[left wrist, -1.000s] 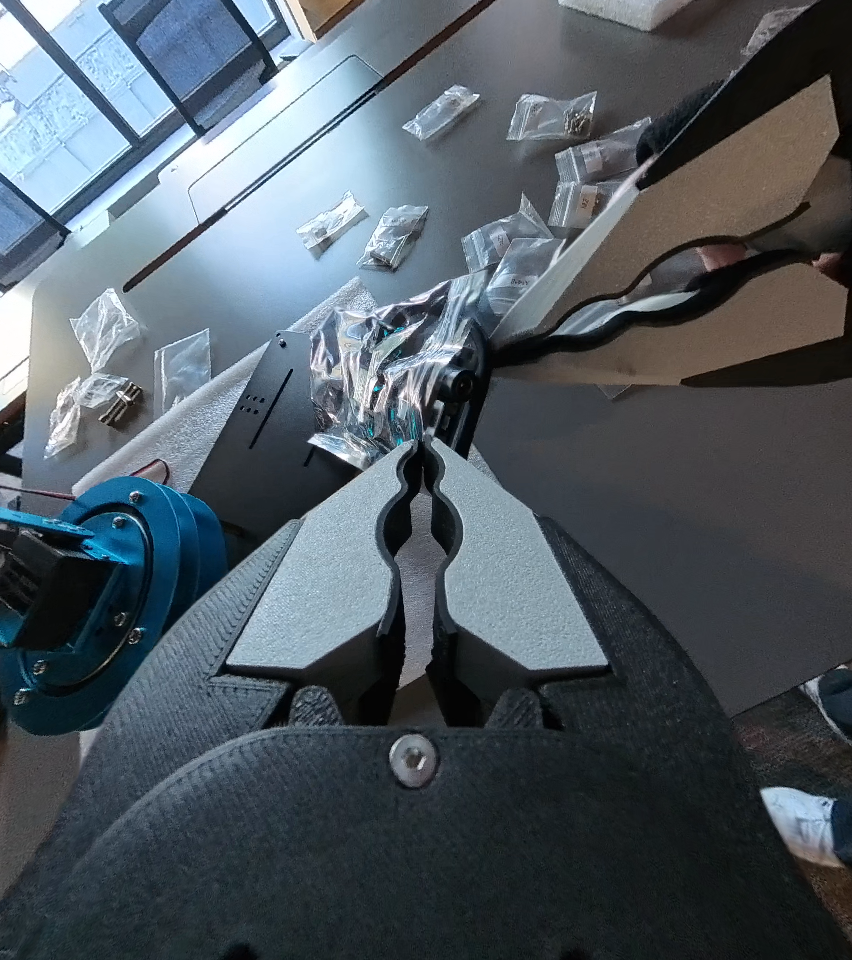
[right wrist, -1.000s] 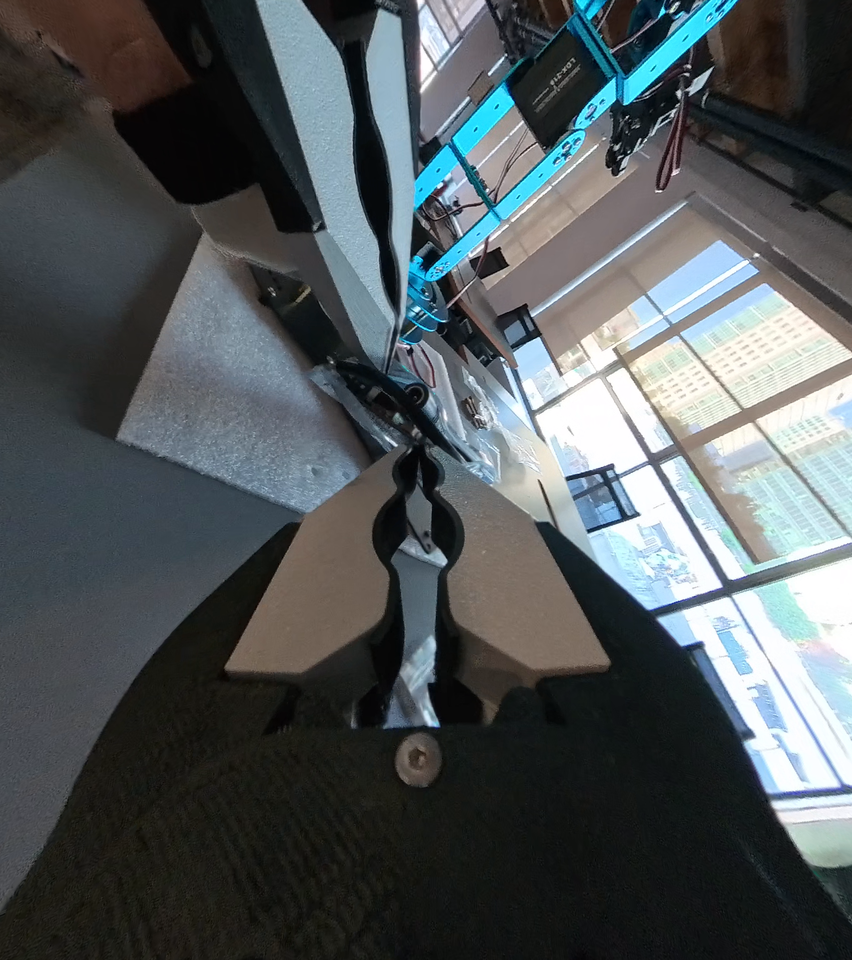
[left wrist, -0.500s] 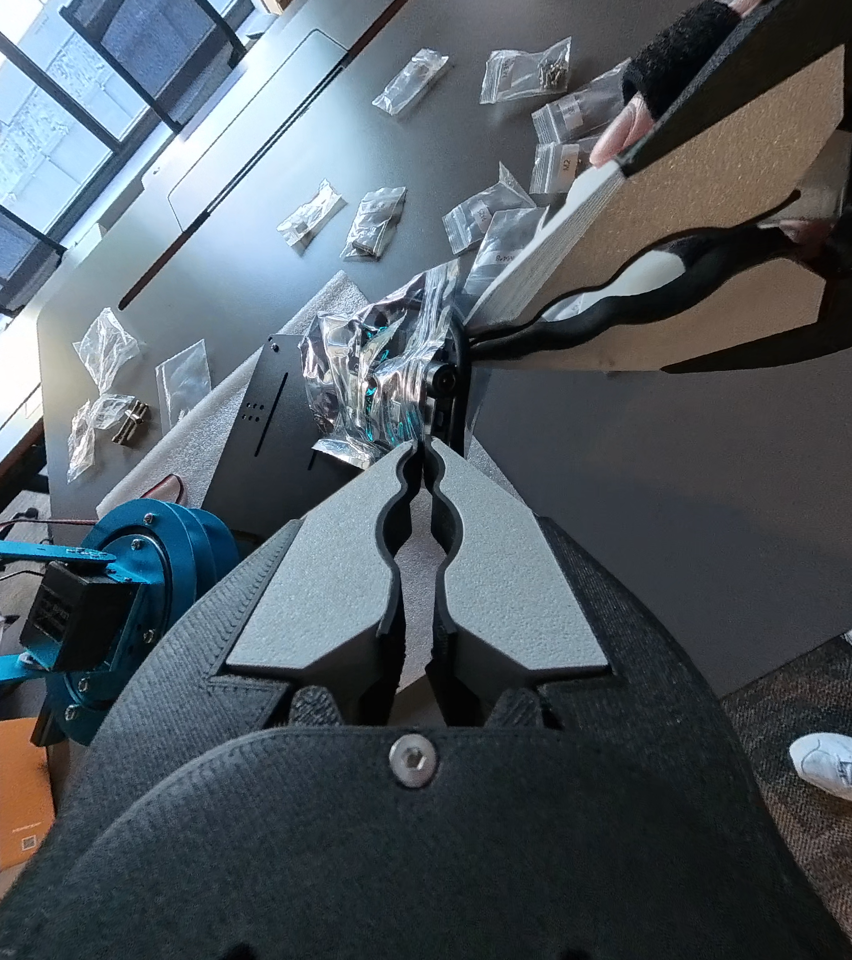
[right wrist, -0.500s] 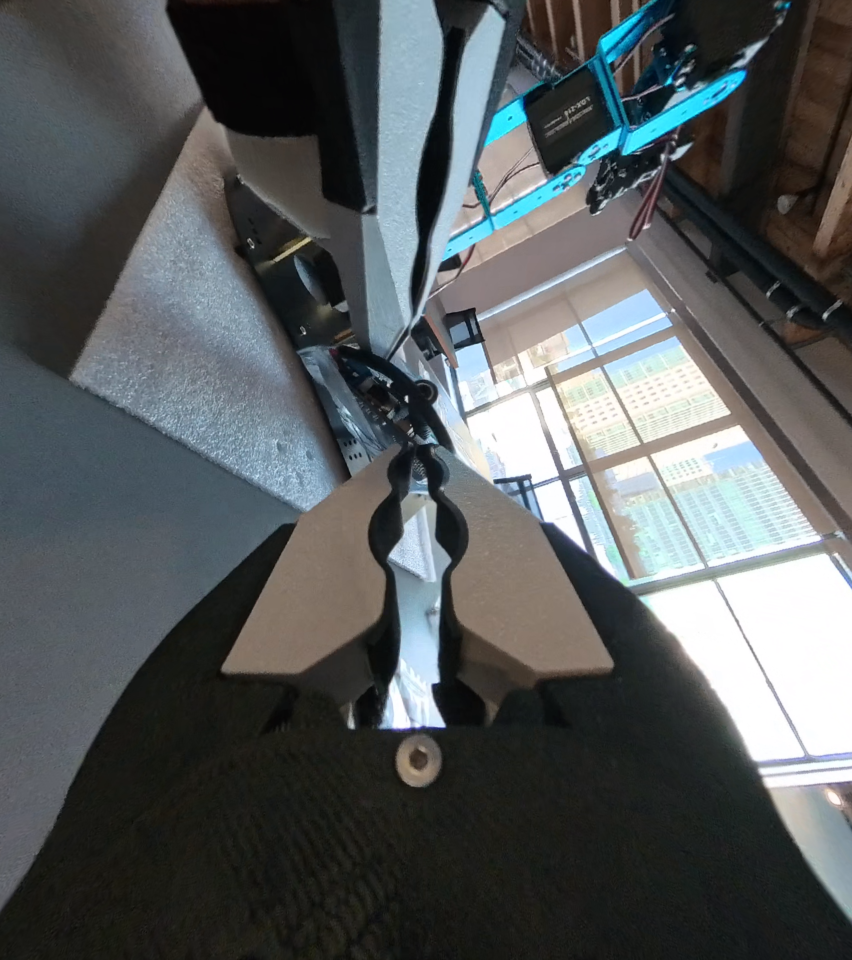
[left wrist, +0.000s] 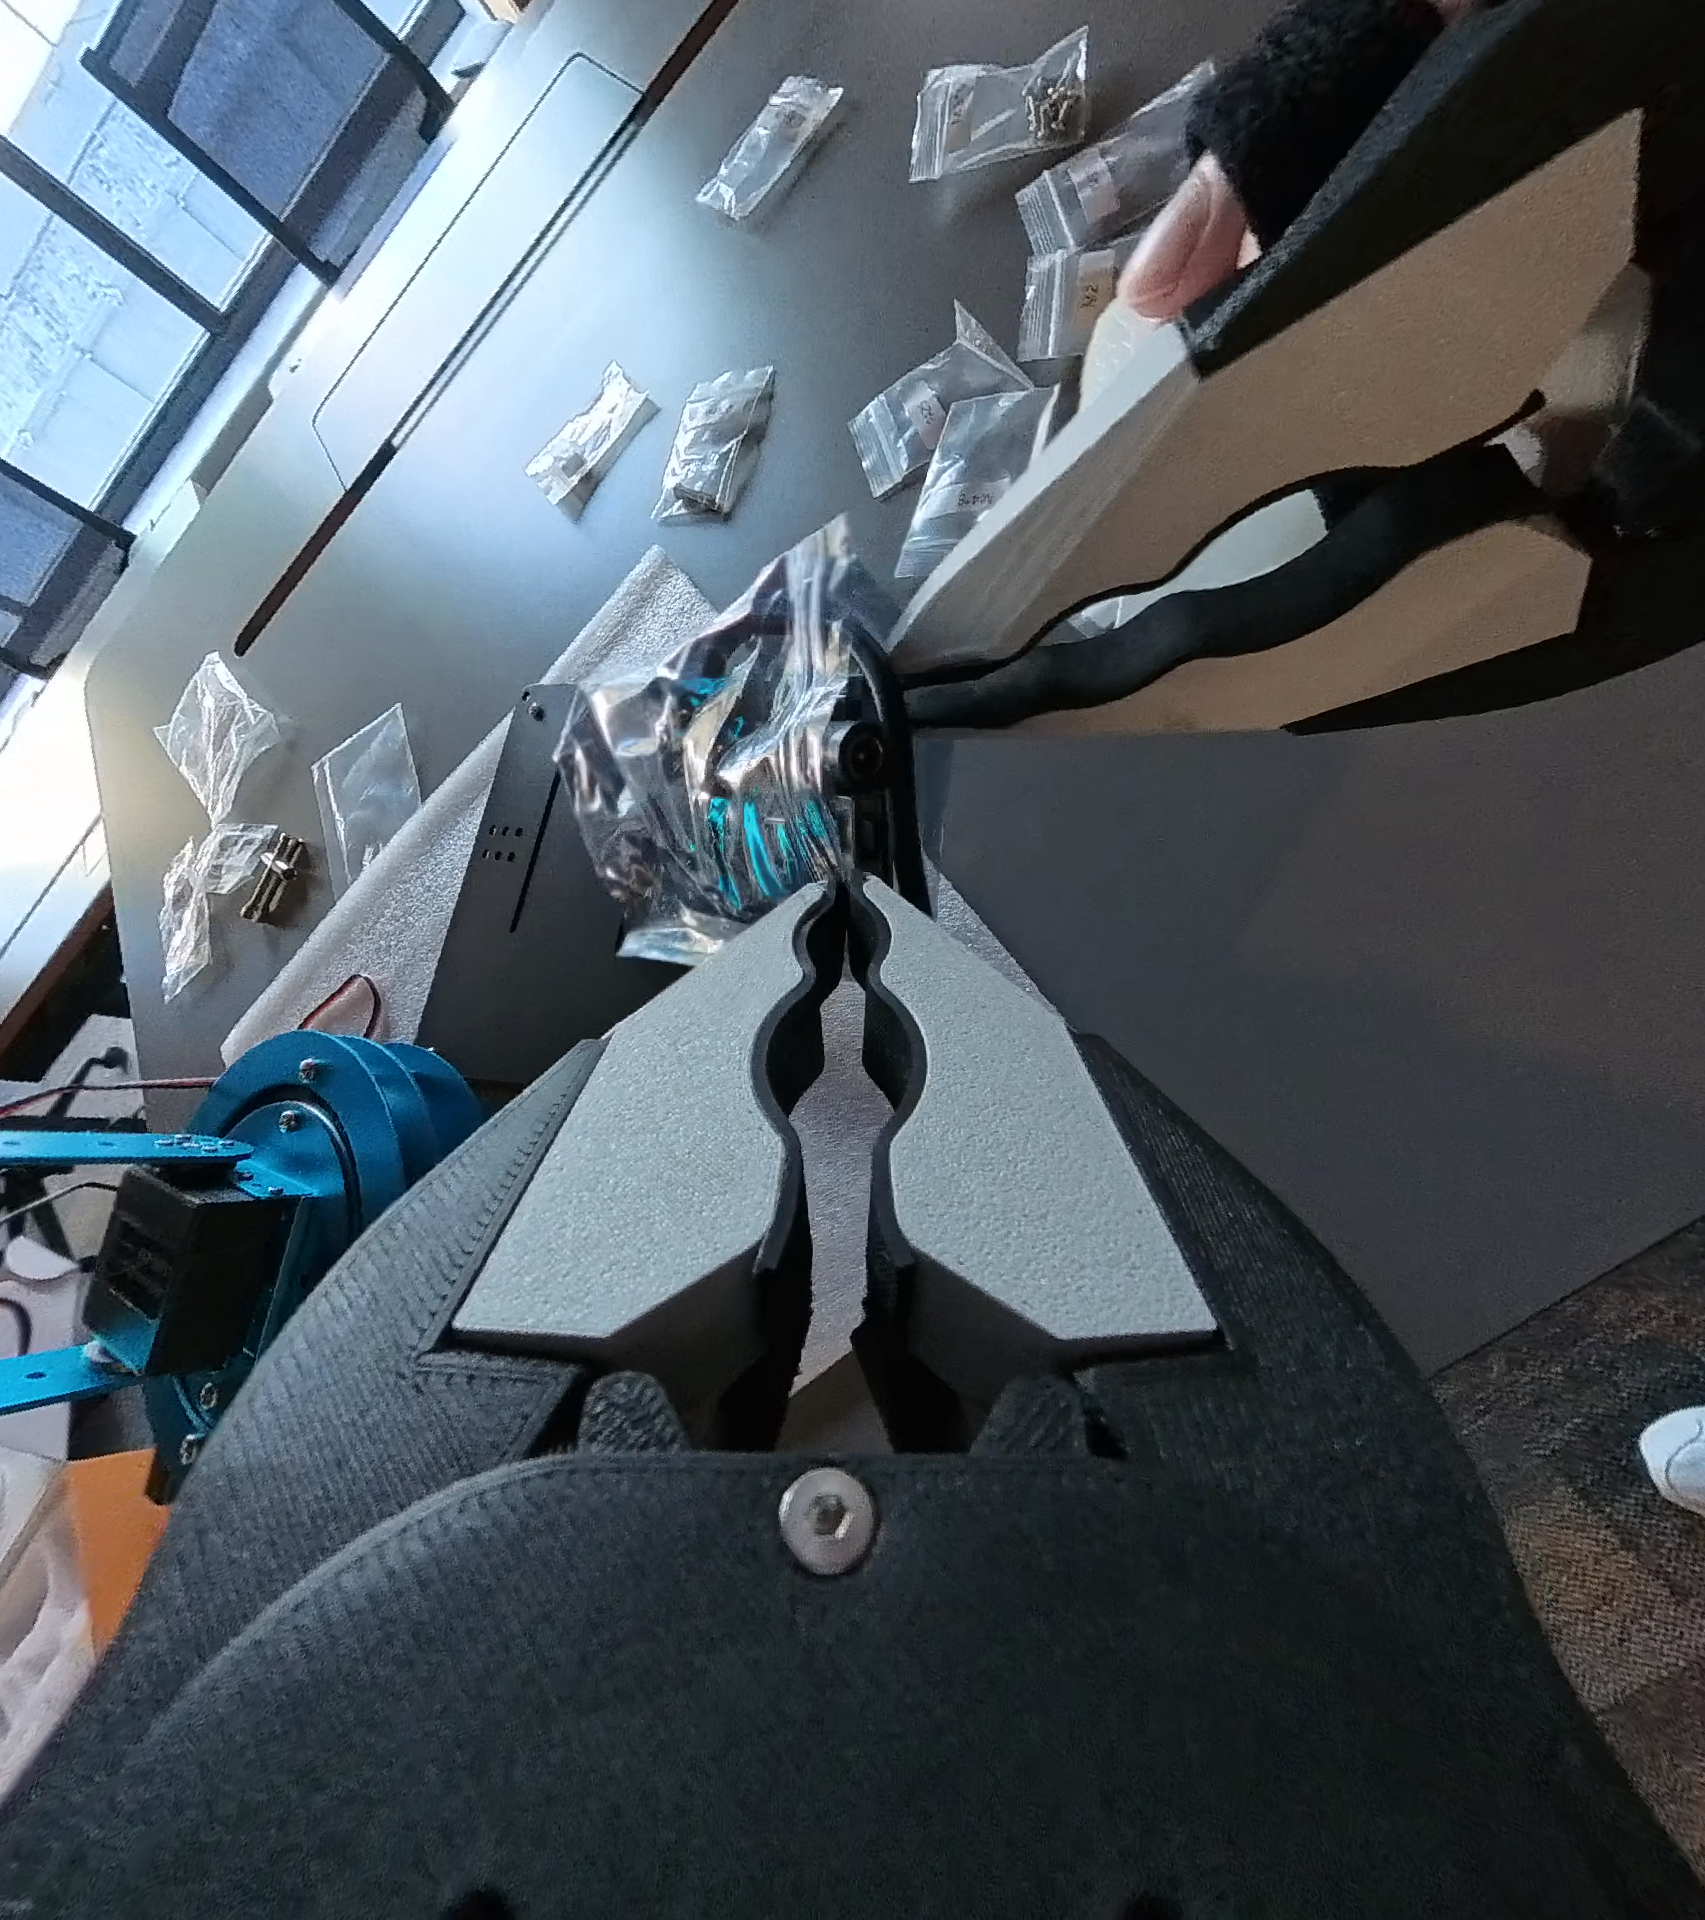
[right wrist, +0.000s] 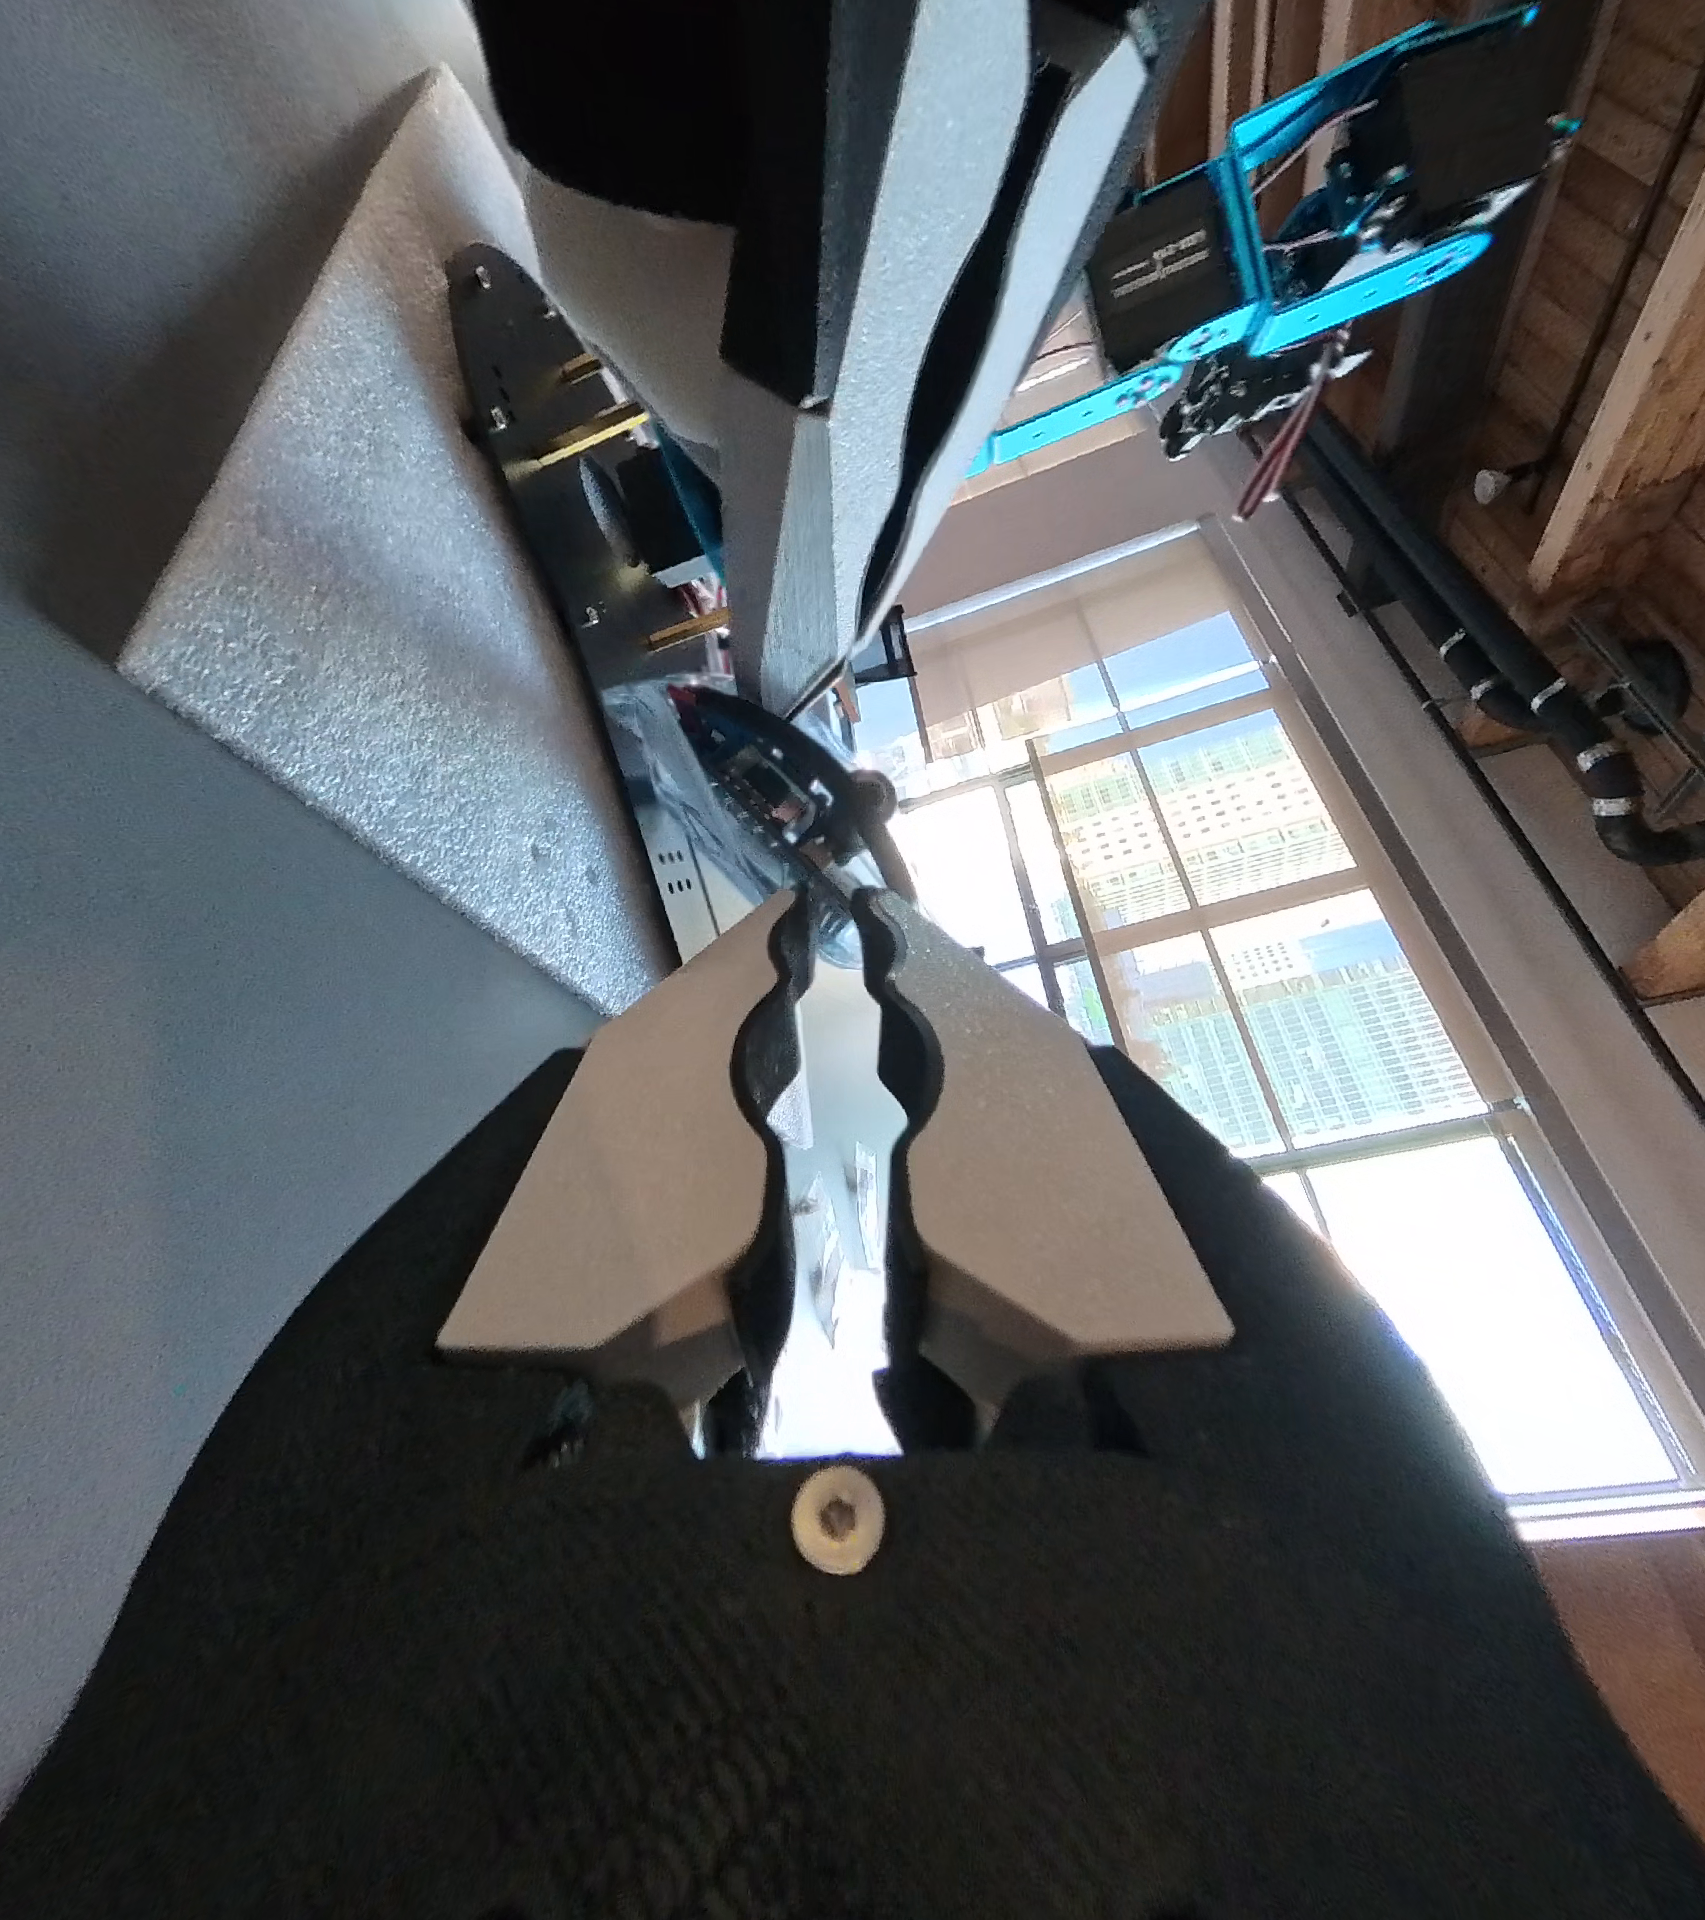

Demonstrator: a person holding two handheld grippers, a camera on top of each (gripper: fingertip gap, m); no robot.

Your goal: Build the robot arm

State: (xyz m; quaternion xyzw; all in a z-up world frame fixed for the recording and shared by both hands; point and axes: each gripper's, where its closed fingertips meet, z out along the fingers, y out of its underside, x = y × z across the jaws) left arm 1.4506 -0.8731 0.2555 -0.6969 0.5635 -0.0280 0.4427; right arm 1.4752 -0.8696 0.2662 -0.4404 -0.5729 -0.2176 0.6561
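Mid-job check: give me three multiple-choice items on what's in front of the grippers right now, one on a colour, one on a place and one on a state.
1. The small robot arm has a frame that is: A red; B blue; C yellow.
2. The black plate lies: A on the floor; B on top of the small robot arm; C on the white foam sheet.
3. The left gripper jaws are: A shut on the silvery bag; B wide open; C shut on a screw.

Answers: B, its brackets and round base show bright blue. C, foam shows around the plate's edges in both views. A, the tips meet on the bag's crinkled edge.
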